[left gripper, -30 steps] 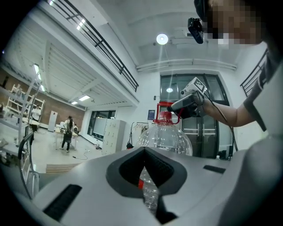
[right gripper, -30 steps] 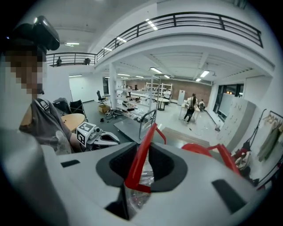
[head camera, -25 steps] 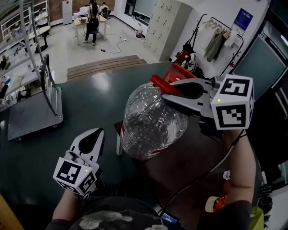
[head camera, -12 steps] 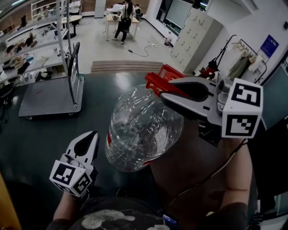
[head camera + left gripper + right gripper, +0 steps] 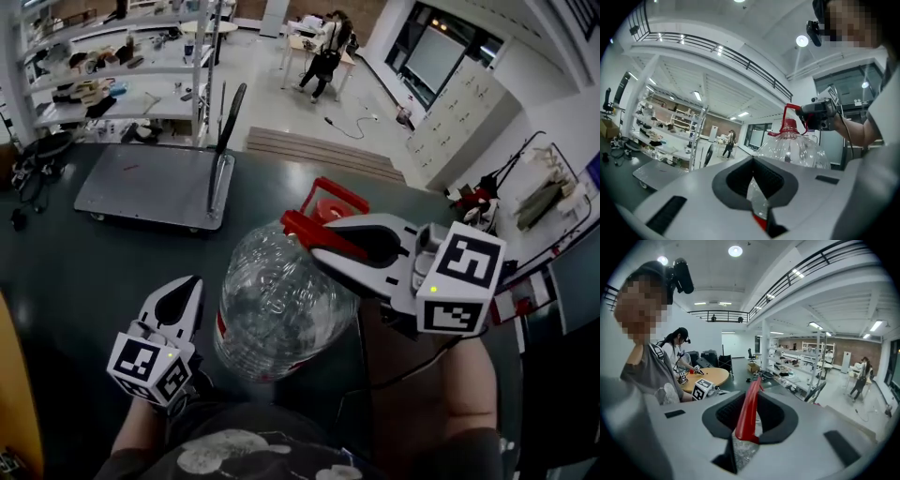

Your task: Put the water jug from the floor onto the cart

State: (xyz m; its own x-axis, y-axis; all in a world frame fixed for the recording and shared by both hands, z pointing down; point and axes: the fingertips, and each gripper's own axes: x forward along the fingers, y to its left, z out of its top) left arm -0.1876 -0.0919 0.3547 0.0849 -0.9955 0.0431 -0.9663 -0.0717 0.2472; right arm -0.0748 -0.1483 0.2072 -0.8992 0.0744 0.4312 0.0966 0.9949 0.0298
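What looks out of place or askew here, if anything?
The water jug hangs tilted, nearly on its side, off the floor. It is held only by its red handle in the right gripper. It looks empty, and no spill is visible. The left gripper sits shut beside its base; contact is unclear. The cart looks normal.

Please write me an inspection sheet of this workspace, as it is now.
Surface: dark floor; pale floor beyond.
Job's things: jug held up off the floor by its red handle; cart stands on the dark floor, deck bare.
Clutter: dark heap left of the cart.
Grippers: right gripper shut on the handle; left gripper fingers together, empty, beside the jug.
Cables: one hangs from the right gripper; one lies on the pale floor.
Surroundings: shelves, lockers, a person at a table.
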